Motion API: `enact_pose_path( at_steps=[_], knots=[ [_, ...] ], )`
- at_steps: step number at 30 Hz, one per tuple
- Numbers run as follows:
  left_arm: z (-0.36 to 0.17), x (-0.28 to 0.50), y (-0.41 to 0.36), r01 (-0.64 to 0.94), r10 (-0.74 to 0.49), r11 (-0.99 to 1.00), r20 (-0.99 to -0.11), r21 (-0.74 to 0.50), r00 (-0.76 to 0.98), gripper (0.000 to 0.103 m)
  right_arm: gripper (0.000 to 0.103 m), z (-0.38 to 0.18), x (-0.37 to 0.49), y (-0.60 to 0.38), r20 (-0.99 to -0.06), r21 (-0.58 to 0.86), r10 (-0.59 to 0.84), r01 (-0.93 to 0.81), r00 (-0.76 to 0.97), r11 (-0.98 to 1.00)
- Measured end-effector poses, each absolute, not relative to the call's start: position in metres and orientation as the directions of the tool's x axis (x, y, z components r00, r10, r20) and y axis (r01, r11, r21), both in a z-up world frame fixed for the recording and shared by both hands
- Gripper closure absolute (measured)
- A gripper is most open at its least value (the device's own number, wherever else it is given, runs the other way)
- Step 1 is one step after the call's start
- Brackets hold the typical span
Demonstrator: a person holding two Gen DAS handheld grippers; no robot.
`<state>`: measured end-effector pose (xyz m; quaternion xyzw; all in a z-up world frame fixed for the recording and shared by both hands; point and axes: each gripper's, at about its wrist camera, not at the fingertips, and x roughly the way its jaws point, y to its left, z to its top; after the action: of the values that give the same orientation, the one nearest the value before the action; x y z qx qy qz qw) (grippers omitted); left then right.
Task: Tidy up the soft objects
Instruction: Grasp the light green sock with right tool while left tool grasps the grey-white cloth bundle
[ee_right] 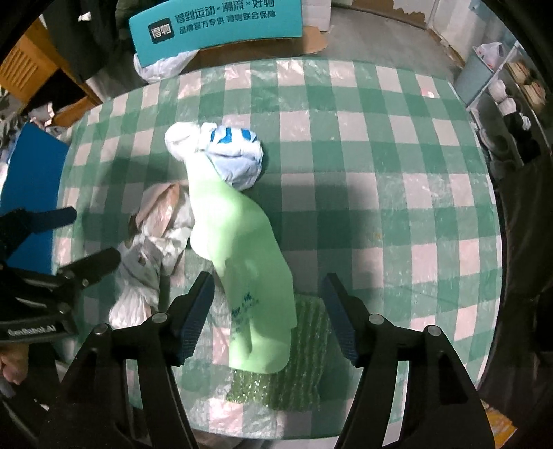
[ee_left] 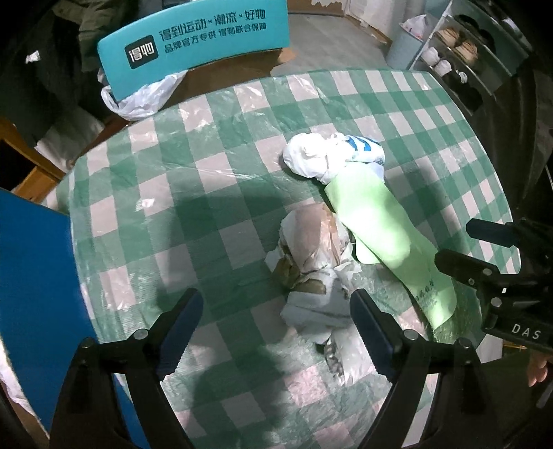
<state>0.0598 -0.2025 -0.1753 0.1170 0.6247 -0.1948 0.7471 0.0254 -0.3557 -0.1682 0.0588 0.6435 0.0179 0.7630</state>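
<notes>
It looked like a lived-in home room. A round surface wore a green-and-white checked cloth under clear plastic (ee_left: 242, 114). Past its far edge stood a teal cardboard box with printed Chinese text (ee_left: 193, 31), a white shoe rack holding pairs of shoes (ee_left: 449, 51) and dark hanging clothes (ee_left: 52, 51).

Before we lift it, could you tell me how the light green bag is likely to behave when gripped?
The light green bag is probably floppy: it drapes over the crumpled bags beneath. Its smooth, thin film suggests it is light and may slip between the fingers.
</notes>
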Motion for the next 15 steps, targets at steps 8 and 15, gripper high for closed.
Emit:
enact_pose_path(
  at_steps=[8,15],
  knots=[
    [-0.192,0.064,-0.215,0.437,-0.132,0.897,-0.984,-0.068,0.118,0.015,0.038,-0.17,0.033,-0.361,-0.981,0.11,0.099,0.057,0.167,0.992],
    [-0.21,0.062,-0.223,0.482,-0.103,0.875,-0.989,-0.041,0.104,0.015,0.038,-0.174,0.033,-0.363,-0.981,0.116,0.107,0.052,0.16,0.992]
  ],
)
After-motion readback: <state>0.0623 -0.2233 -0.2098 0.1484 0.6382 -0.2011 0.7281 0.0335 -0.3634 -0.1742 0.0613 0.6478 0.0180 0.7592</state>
